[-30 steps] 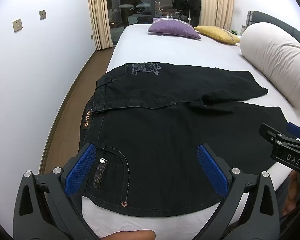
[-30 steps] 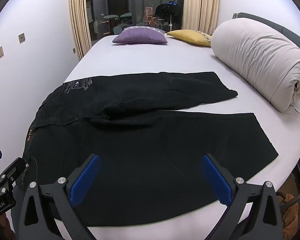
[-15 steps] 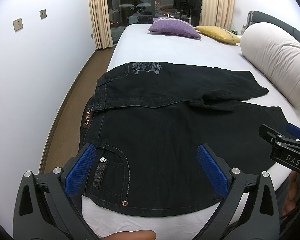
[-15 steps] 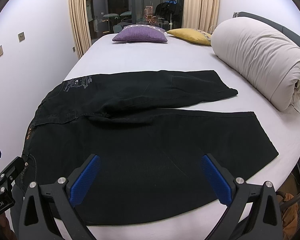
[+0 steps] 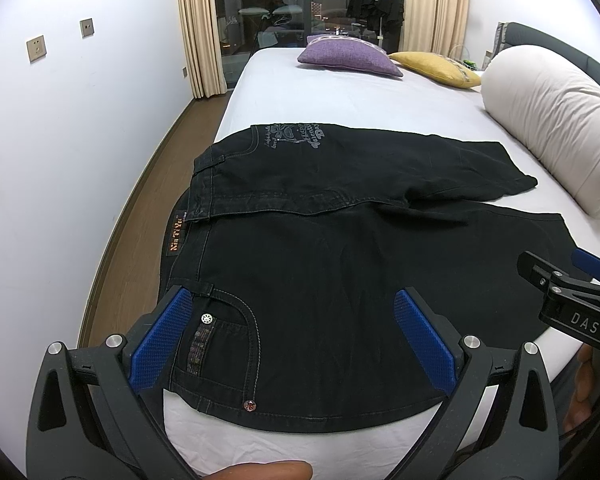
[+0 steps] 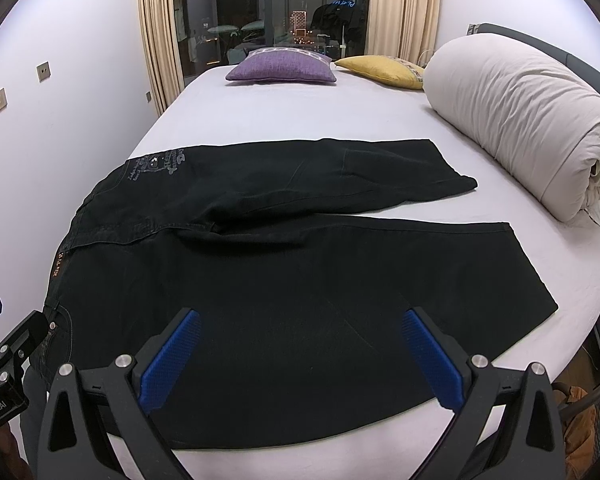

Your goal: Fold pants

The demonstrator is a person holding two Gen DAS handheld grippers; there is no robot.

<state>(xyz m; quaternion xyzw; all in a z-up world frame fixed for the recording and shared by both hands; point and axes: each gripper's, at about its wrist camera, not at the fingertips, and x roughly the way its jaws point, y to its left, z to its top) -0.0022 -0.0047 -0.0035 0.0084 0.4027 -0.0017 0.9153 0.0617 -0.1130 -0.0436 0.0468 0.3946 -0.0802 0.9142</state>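
Observation:
Black jeans (image 5: 340, 264) lie flat on the white bed (image 5: 340, 92), waistband at the left, both legs running right and spread apart. The same jeans (image 6: 300, 280) fill the middle of the right wrist view. My left gripper (image 5: 292, 332) hovers open over the front pocket near the waistband, holding nothing. My right gripper (image 6: 300, 354) is open above the near leg, empty. Each gripper shows at the edge of the other's view: the right gripper (image 5: 568, 292), the left gripper (image 6: 4, 344).
A rolled white duvet (image 6: 520, 120) lies along the right side of the bed. A purple pillow (image 6: 282, 66) and a yellow pillow (image 6: 380, 70) sit at the far end. A white wall (image 5: 80, 128) and wood floor (image 5: 140, 200) run along the left.

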